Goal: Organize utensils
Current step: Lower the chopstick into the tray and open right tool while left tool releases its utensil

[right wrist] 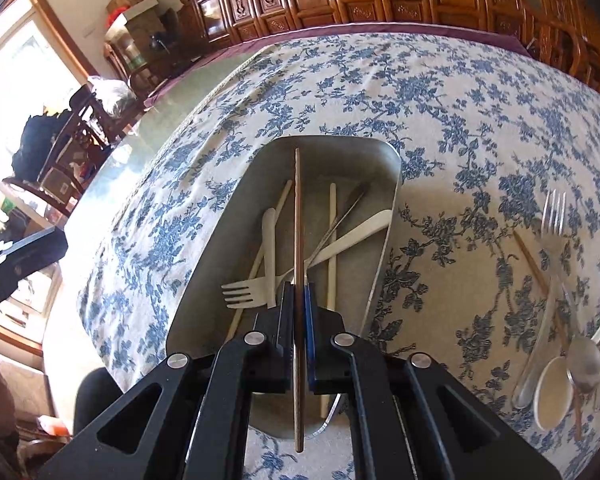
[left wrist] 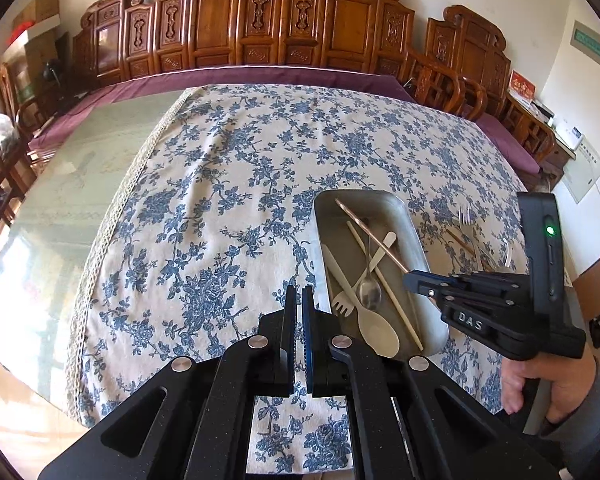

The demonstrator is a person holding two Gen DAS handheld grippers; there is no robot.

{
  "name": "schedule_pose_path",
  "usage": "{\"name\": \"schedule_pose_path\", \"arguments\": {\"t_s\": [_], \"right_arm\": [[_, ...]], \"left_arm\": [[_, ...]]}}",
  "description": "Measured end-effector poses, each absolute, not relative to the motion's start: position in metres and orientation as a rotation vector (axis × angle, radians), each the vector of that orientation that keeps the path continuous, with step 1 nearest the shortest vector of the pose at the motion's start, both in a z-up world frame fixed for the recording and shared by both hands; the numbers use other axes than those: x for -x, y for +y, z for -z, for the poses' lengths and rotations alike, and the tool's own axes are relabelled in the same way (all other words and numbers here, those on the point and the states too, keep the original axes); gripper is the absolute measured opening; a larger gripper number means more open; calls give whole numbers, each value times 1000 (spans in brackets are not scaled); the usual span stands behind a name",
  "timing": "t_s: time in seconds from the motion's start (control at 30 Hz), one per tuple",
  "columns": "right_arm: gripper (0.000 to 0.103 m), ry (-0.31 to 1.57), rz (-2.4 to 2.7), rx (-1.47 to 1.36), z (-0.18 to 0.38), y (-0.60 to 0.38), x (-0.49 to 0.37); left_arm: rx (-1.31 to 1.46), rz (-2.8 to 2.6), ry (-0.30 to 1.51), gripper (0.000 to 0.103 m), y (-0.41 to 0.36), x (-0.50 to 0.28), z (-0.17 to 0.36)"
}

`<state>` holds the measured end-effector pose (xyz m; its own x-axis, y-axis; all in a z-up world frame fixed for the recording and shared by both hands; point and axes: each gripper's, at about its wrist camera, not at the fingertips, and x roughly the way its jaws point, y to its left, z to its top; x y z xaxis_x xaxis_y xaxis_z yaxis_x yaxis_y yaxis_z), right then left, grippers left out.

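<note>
My right gripper point(right wrist: 299, 296) is clamped on a brown chopstick point(right wrist: 298, 240), held over the metal tray point(right wrist: 388, 168) mid-frame, where cream utensils already lie. Left gripper point(left wrist: 299, 300) is pinched shut on nothing, low in frame over the floral tablecloth point(left wrist: 220, 200).

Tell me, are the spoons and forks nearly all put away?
About half. The metal tray already holds a white fork, spoons and chopsticks. The right gripper is shut on a brown chopstick above it. A metal fork and spoons wait on the tablecloth.
</note>
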<state>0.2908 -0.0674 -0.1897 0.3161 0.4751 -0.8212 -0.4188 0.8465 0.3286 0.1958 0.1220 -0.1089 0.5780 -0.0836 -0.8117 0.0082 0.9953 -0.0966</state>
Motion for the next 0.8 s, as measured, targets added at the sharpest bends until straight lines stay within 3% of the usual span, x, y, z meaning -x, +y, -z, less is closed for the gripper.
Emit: {"name": "schedule_pose_path", "arguments": {"t_s": [0.8], "right_arm": [[9, 1059, -631, -81, 186, -67, -287]], "left_arm": [[73, 58, 951, 2, 116, -192, 106]]}}
